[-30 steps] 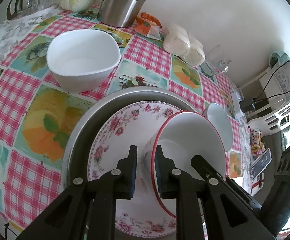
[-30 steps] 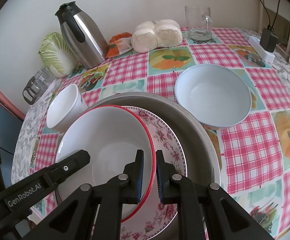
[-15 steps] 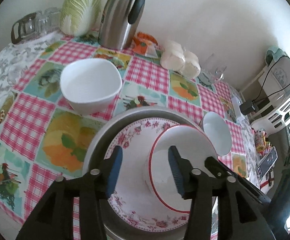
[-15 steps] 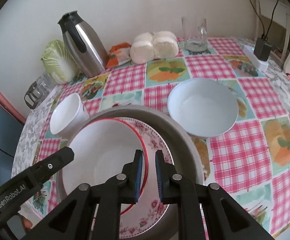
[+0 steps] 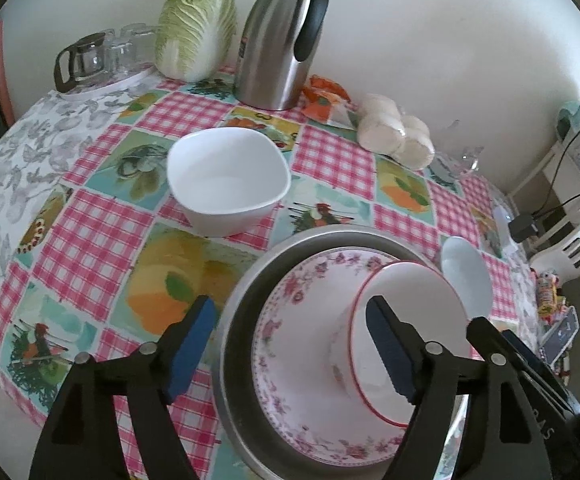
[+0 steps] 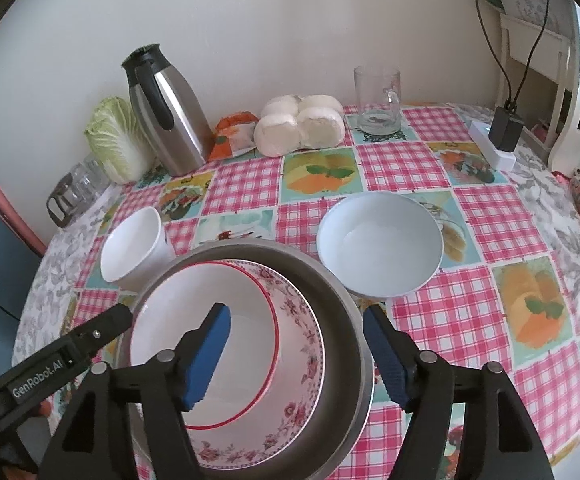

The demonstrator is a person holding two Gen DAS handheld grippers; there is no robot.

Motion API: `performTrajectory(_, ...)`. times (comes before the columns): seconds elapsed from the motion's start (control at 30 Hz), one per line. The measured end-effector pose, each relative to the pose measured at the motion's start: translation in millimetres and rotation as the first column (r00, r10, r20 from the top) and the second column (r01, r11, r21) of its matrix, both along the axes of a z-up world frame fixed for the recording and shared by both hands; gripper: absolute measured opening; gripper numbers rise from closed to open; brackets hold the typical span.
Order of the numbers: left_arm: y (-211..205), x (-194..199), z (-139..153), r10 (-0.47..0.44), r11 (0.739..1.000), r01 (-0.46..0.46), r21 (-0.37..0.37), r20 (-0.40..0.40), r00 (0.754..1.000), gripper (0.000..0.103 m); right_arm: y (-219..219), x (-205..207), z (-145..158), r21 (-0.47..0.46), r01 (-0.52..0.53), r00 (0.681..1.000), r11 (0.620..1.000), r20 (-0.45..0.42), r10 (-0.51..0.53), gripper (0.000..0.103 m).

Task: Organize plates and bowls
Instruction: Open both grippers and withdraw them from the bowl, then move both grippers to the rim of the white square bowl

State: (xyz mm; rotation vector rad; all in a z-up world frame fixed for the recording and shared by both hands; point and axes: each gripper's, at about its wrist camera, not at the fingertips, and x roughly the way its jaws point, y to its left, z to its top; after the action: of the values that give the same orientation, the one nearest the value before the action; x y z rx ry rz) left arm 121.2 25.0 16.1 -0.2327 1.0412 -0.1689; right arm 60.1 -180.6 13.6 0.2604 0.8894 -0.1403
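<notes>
A red-rimmed white bowl [image 5: 430, 300] [image 6: 249, 320] rests on a floral plate [image 5: 290, 320] [image 6: 306, 344], which lies in a wide grey metal pan [image 5: 241, 308] [image 6: 322, 280]. My left gripper [image 5: 285, 312] hovers above this stack with its jaws opening. One finger is over the bowl and the other is outside the pan; neither pad touches anything. My right gripper [image 6: 294, 314] also has opening jaws that straddle the bowl's rim and the pan's edge without pressing on them. A white squarish bowl [image 5: 225, 184] [image 6: 129, 248] and a pale blue bowl [image 5: 466, 276] [image 6: 378, 240] stand on the table beyond the pan.
Along the wall stand a steel jug [image 5: 281, 40] [image 6: 165, 112], a cabbage [image 5: 197, 28], a glass pot [image 5: 85, 60], wrapped buns [image 6: 298, 124] and a glass mug [image 6: 378, 100]. A power strip with a plug [image 6: 502, 132] lies at the table's right edge.
Both grippers were shut on the red-rimmed bowl's rim. They have let go, opened wide and risen a little. The bowl stays on the floral plate.
</notes>
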Motion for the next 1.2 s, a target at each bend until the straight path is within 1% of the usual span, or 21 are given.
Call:
performTrajectory(0.03,1,0,0,0.006,1.0,-0.006,0.003,0.004,1.0,0.087,0,0,-1,-0.001,-0.001,1.0,1.0,-0.002,0.001,0.079)
performTrajectory(0.07,2,-1,0,0.015,1.0,-0.015,0.005,0.011,1.0,0.09,-1,0,-2,0.003,0.0,1.0,1.0,-0.002,0.001,0.084)
performTrajectory(0.1,4,-1,0,0.022,1.0,-0.022,0.008,0.017,1.0,0.09,-2,-1,-2,0.004,0.001,1.0,1.0,-0.001,-0.001,0.088)
performTrajectory(0.23,8,-1,0,0.047,0.998,-0.048,0.03,0.029,0.998,0.092,-5,-2,-2,0.004,0.013,1.0,1.0,0.001,-0.013,0.09)
performTrajectory(0.3,9,-1,-1,0.054,0.998,-0.055,0.039,0.029,0.998,0.093,-5,-2,-2,0.004,0.017,1.0,1.0,-0.001,-0.017,0.099)
performTrajectory(0.37,10,-1,-3,0.059,0.997,-0.06,0.053,0.022,0.998,0.094,-5,-2,-3,0.004,0.018,1.0,1.0,-0.003,-0.018,0.103)
performTrajectory(0.43,11,0,-5,0.068,0.996,-0.069,0.063,0.022,0.997,0.095,-5,-1,-3,0.005,0.016,1.0,1.0,-0.004,-0.016,0.103)
performTrajectory(0.6,15,-1,-2,0.089,0.992,-0.094,0.09,0.055,0.994,0.095,-6,-2,-1,0.008,0.017,1.0,1.0,0.019,-0.017,0.103)
performTrajectory(0.97,25,1,-2,0.117,0.989,-0.122,0.08,0.059,0.991,0.095,1,-3,4,0.021,0.0,0.998,1.0,0.065,-0.001,0.103)
performTrajectory(1.07,32,5,-1,0.122,0.989,-0.127,0.07,0.061,0.991,0.095,3,-4,4,0.041,-0.001,0.997,0.999,0.075,-0.002,0.103)
performTrajectory(1.2,41,12,1,0.123,0.99,-0.128,0.056,0.075,0.989,0.095,8,-6,10,0.026,0.001,0.994,1.0,0.106,-0.004,0.103)
